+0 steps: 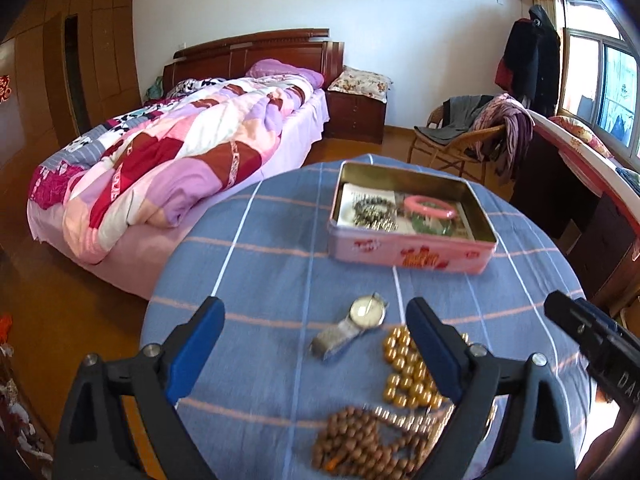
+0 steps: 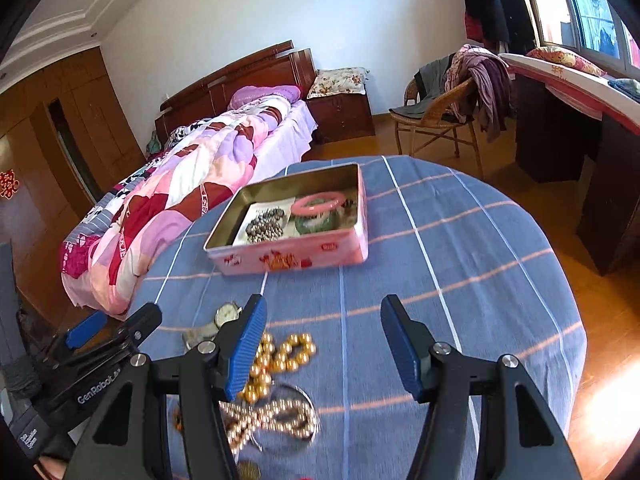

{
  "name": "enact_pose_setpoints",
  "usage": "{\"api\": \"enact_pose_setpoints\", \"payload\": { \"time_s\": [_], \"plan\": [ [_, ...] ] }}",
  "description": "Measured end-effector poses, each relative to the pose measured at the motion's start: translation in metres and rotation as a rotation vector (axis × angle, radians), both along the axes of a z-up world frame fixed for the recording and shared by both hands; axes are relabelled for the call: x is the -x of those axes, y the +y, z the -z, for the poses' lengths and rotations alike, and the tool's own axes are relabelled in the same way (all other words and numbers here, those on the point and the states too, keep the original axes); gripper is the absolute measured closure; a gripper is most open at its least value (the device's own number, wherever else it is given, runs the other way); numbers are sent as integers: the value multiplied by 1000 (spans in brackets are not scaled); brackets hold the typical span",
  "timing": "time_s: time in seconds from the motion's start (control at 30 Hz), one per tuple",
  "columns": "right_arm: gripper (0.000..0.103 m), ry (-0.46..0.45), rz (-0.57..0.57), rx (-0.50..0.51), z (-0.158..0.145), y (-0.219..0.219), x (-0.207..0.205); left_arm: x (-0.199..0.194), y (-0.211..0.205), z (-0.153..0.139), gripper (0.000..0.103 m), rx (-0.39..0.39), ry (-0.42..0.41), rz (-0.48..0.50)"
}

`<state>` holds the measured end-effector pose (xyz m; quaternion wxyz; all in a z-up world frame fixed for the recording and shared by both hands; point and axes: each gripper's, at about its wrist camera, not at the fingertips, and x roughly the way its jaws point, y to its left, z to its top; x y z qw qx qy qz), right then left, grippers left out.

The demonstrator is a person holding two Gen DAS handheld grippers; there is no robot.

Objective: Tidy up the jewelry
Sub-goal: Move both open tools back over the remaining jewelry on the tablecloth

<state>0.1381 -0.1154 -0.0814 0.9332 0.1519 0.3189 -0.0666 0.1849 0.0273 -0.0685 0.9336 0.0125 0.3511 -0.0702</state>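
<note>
Jewelry still loose sits nearest you: a silver wristwatch with a white dial (image 1: 366, 312), a gold bead bracelet (image 1: 404, 364) and a brown wooden bead strand (image 1: 356, 440). At twelve o'clock, the open pink rectangular tin (image 1: 412, 254) already holds bangles, likely your destination. Your left gripper (image 1: 316, 344) and right gripper (image 2: 324, 344) both hover spread, holding nothing, over the blue striped tablecloth (image 2: 460, 240).

A home bedroom. A bed (image 1: 180, 152) lies at ten o'clock, a wardrobe (image 1: 80, 72) beyond it. A clothes-draped chair (image 1: 472, 136) stands at one o'clock.
</note>
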Motion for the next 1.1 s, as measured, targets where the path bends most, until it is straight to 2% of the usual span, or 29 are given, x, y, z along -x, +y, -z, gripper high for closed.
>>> {"api": "enact_pose_setpoints", "payload": {
  "time_s": [0.5, 0.8, 1.1],
  "plan": [
    [43, 64, -37, 10, 25, 11, 23, 38, 42, 50, 9, 21, 94, -23],
    [43, 106, -58, 18, 40, 15, 20, 40, 40, 54, 9, 35, 91, 7],
    [41, 111, -96, 26, 42, 22, 16, 37, 45, 58, 6, 36, 93, 4]
  ]
}}
